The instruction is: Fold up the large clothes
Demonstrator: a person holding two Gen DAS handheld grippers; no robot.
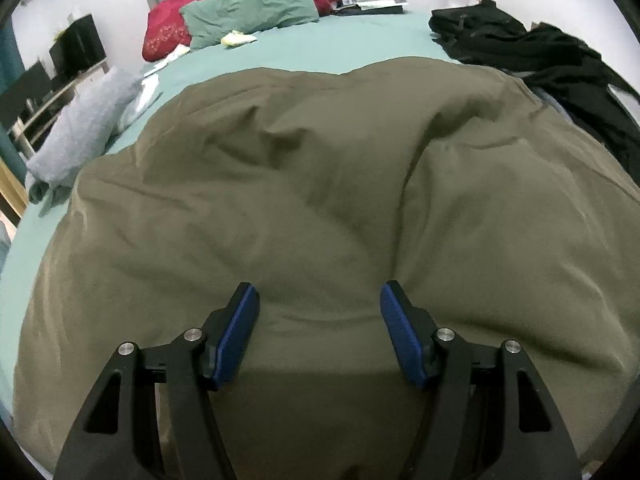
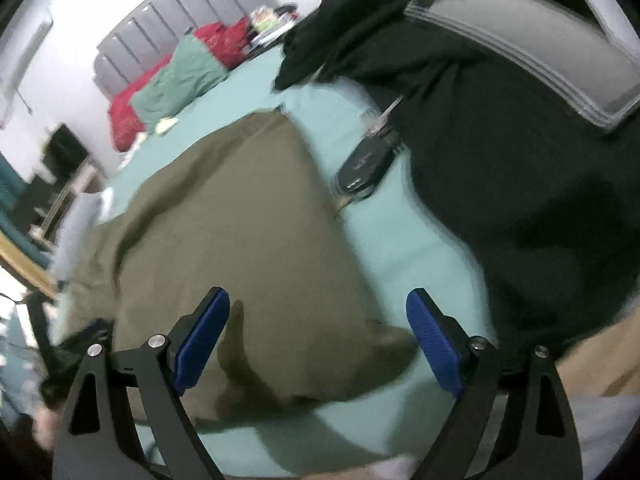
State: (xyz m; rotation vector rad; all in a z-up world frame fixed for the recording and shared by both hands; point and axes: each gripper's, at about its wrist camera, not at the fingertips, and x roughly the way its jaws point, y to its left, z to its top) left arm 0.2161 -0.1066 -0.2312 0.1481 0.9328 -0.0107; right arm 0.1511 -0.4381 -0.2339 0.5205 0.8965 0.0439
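An olive-green garment [image 1: 320,200] lies spread on the teal bed sheet [image 1: 304,48] and fills most of the left wrist view. My left gripper [image 1: 318,300] is open just above its near part, holding nothing. In the right wrist view the same garment [image 2: 240,220] lies left of centre with its near right corner [image 2: 384,344] between the fingers. My right gripper [image 2: 318,312] is open above that corner and empty. The right wrist view is blurred.
A pile of black clothes [image 2: 500,160] with a grey band lies on the right of the bed, also in the left wrist view [image 1: 520,48]. A car key [image 2: 364,164] lies between the garments. Green and red pillows [image 1: 248,8], a rolled grey towel [image 1: 80,132].
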